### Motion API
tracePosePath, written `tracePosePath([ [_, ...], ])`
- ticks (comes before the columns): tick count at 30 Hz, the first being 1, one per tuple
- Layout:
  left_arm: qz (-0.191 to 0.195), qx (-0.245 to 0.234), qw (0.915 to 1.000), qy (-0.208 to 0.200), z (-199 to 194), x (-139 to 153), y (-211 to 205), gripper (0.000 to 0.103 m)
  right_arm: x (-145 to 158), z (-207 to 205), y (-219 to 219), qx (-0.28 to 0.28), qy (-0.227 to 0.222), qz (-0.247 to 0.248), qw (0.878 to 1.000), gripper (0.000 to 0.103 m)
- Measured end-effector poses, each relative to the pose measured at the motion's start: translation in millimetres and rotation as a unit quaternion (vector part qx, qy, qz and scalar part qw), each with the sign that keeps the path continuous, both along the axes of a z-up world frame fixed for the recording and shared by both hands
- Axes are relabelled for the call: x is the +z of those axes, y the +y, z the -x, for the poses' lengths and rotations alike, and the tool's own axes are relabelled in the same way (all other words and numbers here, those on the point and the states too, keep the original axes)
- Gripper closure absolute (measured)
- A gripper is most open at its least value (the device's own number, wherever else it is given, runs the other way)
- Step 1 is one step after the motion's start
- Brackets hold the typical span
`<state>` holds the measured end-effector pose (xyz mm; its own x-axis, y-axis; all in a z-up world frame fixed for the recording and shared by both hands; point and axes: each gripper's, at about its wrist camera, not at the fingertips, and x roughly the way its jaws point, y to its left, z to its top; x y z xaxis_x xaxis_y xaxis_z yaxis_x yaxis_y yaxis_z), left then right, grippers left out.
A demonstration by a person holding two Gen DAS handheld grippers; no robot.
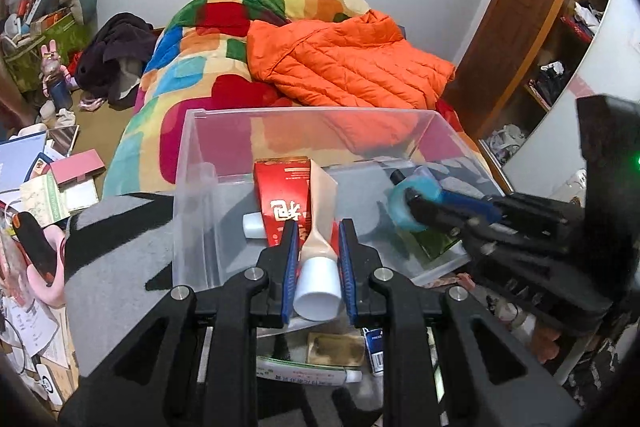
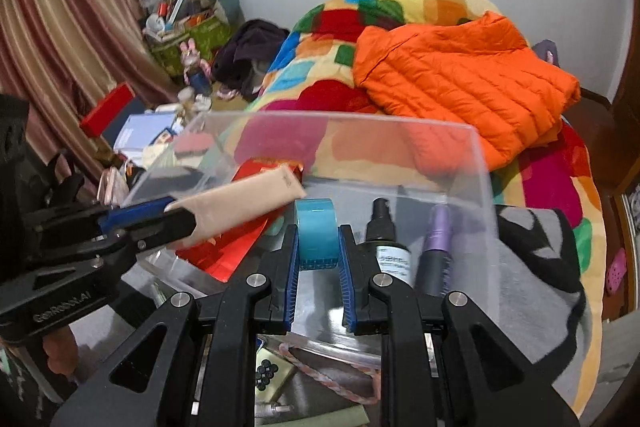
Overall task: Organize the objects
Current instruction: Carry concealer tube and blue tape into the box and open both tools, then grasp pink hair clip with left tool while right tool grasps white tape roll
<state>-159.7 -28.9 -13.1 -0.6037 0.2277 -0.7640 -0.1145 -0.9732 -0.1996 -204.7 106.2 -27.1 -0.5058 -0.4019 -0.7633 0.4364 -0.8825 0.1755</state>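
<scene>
A clear plastic bin (image 1: 308, 113) (image 2: 340, 117) stands on a grey and black cloth at the foot of the bed. My left gripper (image 1: 318, 231) (image 2: 180, 213) is shut on a beige tube (image 1: 322, 195) (image 2: 248, 195) with a white cap, held over the bin's near side. My right gripper (image 2: 318, 239) (image 1: 414, 205) is shut on a blue tape roll (image 2: 315, 219) (image 1: 400, 217), also over the bin. Inside lie a red box (image 1: 282, 195) (image 2: 236, 247), a white bottle (image 1: 253, 225), a black spray bottle (image 2: 386, 239) and a purple bottle (image 2: 438, 247).
An orange jacket (image 1: 344, 63) lies on the bed's colourful blanket (image 1: 192, 67) behind the bin. Books and boxes (image 1: 52, 179) clutter the floor to the left. A wardrobe (image 1: 560, 47) stands to the right. A toothpaste tube (image 1: 304, 375) and small packets lie below the bin's near wall.
</scene>
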Motion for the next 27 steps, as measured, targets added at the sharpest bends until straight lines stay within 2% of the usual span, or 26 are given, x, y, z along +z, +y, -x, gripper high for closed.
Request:
tracePosePath([
  [4,0.008,0.000,1.0000,0.004,-5,3,1,0.084,-3,-5,-3,0.013,-0.003,-0.015,1.000,0.084],
  [8,0.009,0.000,0.9998,0.018,-15,15,2,0.084,6,-13,6,0.014,-0.001,-0.001,1.000,0.067],
  [11,0.018,0.001,0.9992,0.036,-26,28,3,0.083,20,-25,20,0.008,0.015,0.009,1.000,0.067],
  [14,0.025,0.000,0.9980,0.057,-39,42,7,0.070,34,-41,36,-0.003,0.036,0.012,0.999,0.067],
  [16,0.023,-0.005,0.9972,0.071,-49,49,12,0.056,43,-57,50,-0.010,0.050,0.011,0.999,0.067],
  [18,0.022,-0.014,0.9963,0.082,-60,53,19,0.052,45,-72,62,-0.018,0.061,0.004,0.998,0.067],
  [22,0.018,-0.040,0.9964,0.073,-73,47,38,0.051,36,-92,82,-0.032,0.053,-0.009,0.998,0.066],
  [27,0.012,-0.069,0.9965,0.046,-86,27,66,0.051,4,-104,101,-0.051,0.003,-0.006,0.999,0.066],
])
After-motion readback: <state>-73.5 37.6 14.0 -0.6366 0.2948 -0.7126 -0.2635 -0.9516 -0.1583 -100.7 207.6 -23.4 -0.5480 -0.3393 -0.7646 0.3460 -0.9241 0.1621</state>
